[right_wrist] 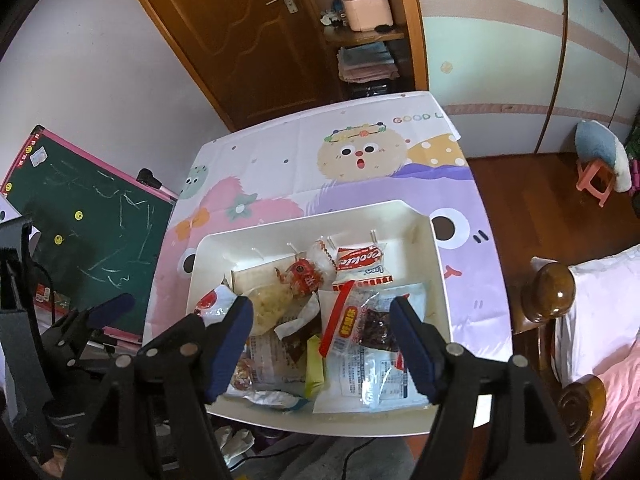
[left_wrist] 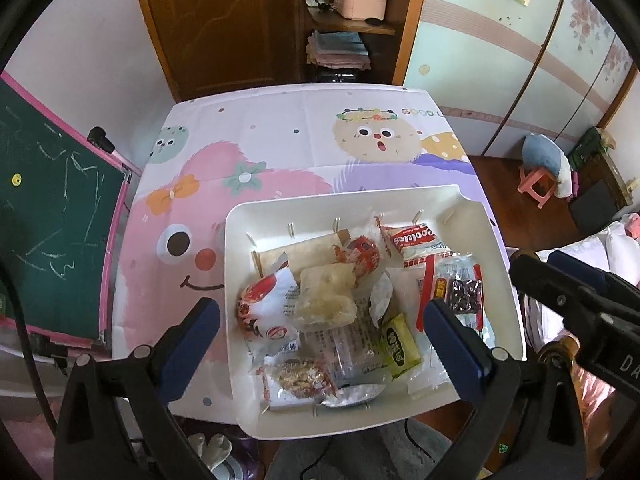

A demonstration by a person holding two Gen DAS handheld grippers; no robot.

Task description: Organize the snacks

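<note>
Both claws, left claw (left_wrist: pixel 320 332) and right claw (right_wrist: pixel 320 340), hang open and empty over the white rectangular plastic tray (left_wrist: pixel 236 248), wrapped snacks (left_wrist: pixel 328 300) piled centre-to-6 o'clock, likely just dropped in.

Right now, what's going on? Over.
Both claws, left and right, open, empty. Snacks piled in white tray. Nothing in the way.

— Where's the tray (left_wrist: pixel 240 248) from where you stand?

— On the table (left_wrist: pixel 280 128), at its near edge, right below my two claws. The snack packets all lie in it, heaped.

— How are they spread?

— The cookie packet (left_wrist: pixel 416 240) lies toward the far right. The round wrapped snack (left_wrist: pixel 362 256) is just left of it. The flat bar (left_wrist: pixel 400 344) lies near the front, right of the pile's middle.

— And beside the table?

— A chalkboard (left_wrist: pixel 52 216) leans to its left.
</note>
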